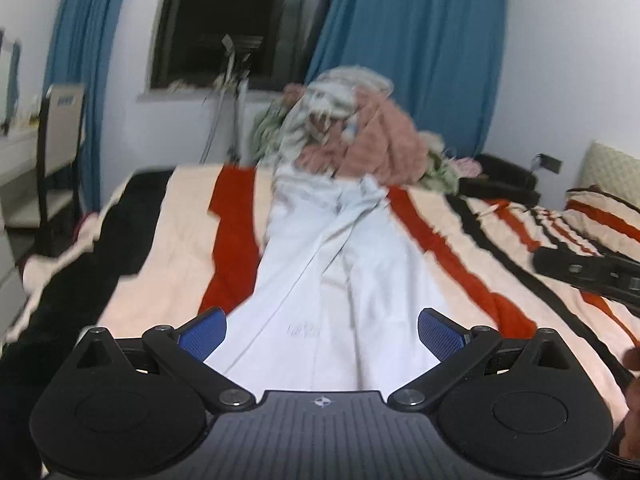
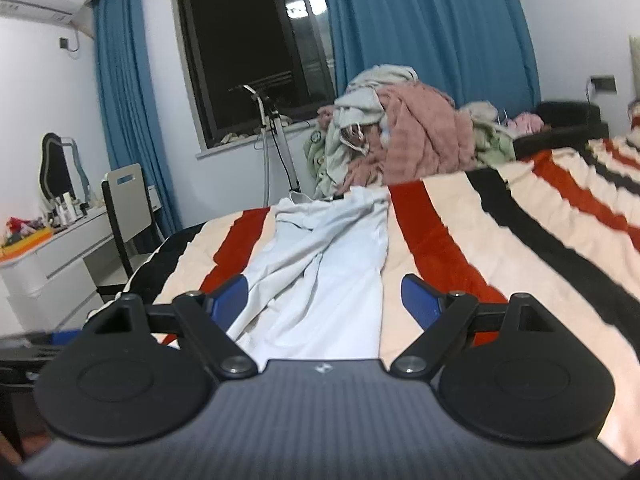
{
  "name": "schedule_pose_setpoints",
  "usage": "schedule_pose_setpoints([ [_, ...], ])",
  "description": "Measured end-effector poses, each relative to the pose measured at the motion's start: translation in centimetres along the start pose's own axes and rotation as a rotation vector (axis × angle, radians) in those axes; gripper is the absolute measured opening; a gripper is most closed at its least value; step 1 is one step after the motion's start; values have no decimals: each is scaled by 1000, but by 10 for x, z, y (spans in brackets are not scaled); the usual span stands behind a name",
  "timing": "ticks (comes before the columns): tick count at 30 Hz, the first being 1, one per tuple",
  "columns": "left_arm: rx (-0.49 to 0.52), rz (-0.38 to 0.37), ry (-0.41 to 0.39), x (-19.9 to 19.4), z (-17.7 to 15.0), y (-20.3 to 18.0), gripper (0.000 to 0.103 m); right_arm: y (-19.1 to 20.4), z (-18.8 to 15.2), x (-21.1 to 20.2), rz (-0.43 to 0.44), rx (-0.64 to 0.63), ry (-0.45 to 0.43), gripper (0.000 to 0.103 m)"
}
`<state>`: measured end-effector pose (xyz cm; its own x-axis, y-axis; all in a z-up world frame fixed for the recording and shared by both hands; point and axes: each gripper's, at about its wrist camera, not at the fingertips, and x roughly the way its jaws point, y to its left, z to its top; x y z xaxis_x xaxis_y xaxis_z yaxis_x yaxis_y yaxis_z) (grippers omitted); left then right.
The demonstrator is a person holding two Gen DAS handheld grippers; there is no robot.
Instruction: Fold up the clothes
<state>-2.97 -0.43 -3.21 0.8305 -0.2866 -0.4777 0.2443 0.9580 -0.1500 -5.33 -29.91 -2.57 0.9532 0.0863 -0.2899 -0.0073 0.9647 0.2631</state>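
White trousers lie lengthwise on the striped bedspread, waist at the far end, legs running toward me. My left gripper is open, its blue pads either side of the leg ends, holding nothing. In the right wrist view the trousers lie the same way, and my right gripper is open over the near leg ends. The right gripper also shows in the left wrist view at the right edge.
A pile of unfolded clothes sits at the far edge of the bed, also in the right wrist view. A chair and white desk stand at the left. A window with blue curtains is behind.
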Motion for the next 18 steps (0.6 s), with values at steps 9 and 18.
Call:
schedule_pose_setpoints([
  [9,-215,9,197,29,9,56,103,-8,-4,-5,-1,47,16,85],
  [18,-422,66,396,43,20,150,102,-18,-4,-3,-4,112,49,85],
])
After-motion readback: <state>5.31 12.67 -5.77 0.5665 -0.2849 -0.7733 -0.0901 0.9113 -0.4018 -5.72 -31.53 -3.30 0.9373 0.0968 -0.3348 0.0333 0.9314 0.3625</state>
